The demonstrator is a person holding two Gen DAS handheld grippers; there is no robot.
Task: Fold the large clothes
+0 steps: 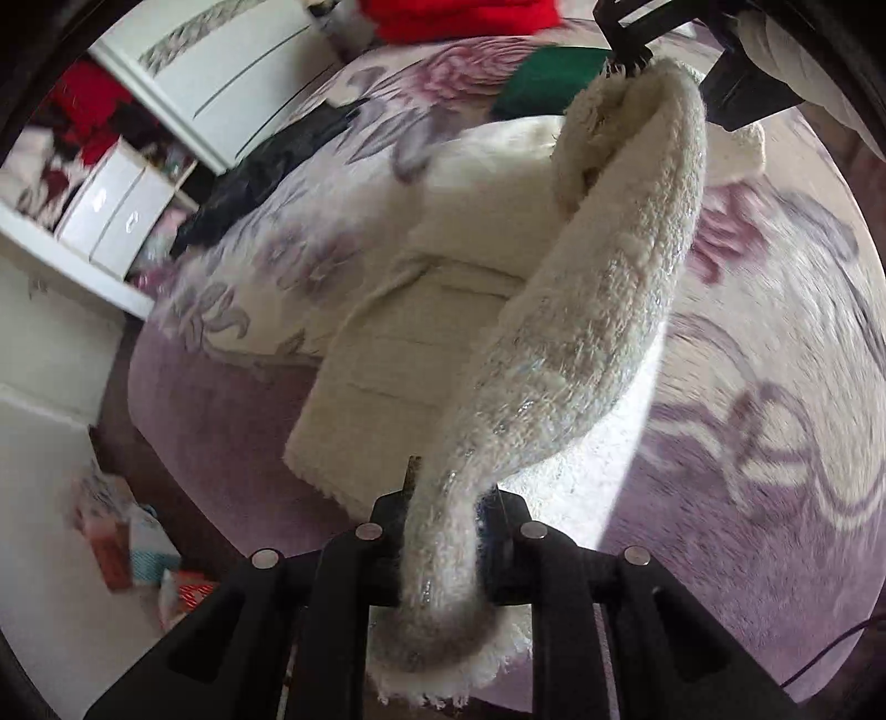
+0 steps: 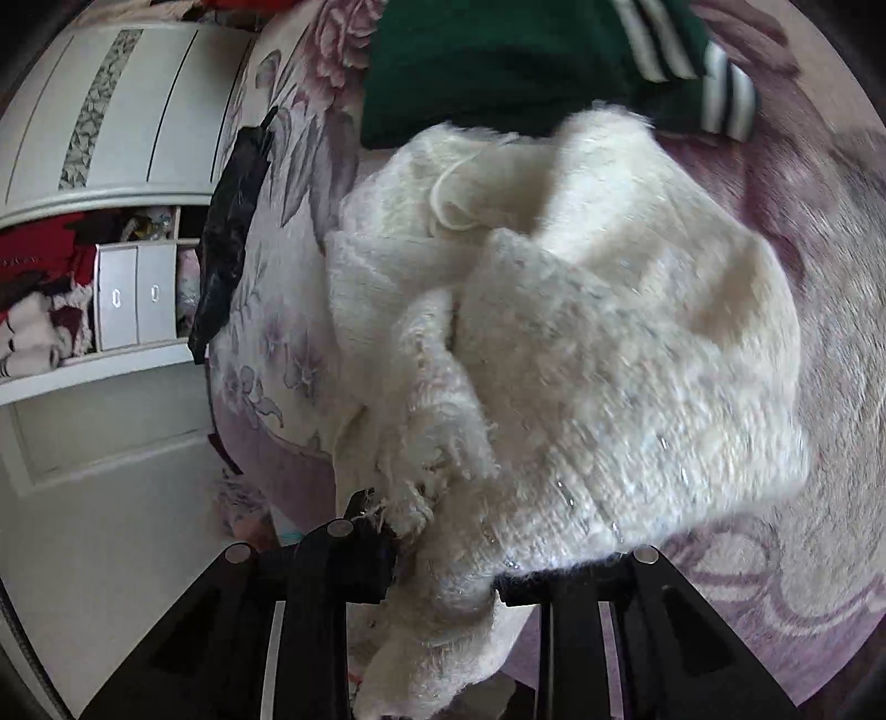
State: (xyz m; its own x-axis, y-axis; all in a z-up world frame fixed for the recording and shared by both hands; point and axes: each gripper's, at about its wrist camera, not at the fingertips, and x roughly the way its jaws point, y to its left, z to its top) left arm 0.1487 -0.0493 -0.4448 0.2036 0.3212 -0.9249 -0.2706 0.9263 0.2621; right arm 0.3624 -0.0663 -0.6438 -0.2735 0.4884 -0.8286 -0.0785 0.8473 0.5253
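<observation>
A fluffy white sweater (image 1: 443, 260) lies on the bed with the floral purple cover (image 1: 747, 443). My left gripper (image 1: 443, 531) is shut on one end of its lifted edge, which stretches as a thick roll (image 1: 609, 310) up to my right gripper (image 1: 637, 61) at the top right. In the right wrist view my right gripper (image 2: 437, 548) is shut on the sweater's fringed hem, and the white sweater (image 2: 581, 332) bunches in front of it, raised above the bed.
A green garment with white stripes (image 2: 526, 66) lies beyond the sweater. A black garment (image 1: 260, 171) lies at the bed's left edge, red cloth (image 1: 459, 16) at the far end. A white wardrobe with drawers (image 1: 127, 205) stands left; boxes (image 1: 133, 554) are on the floor.
</observation>
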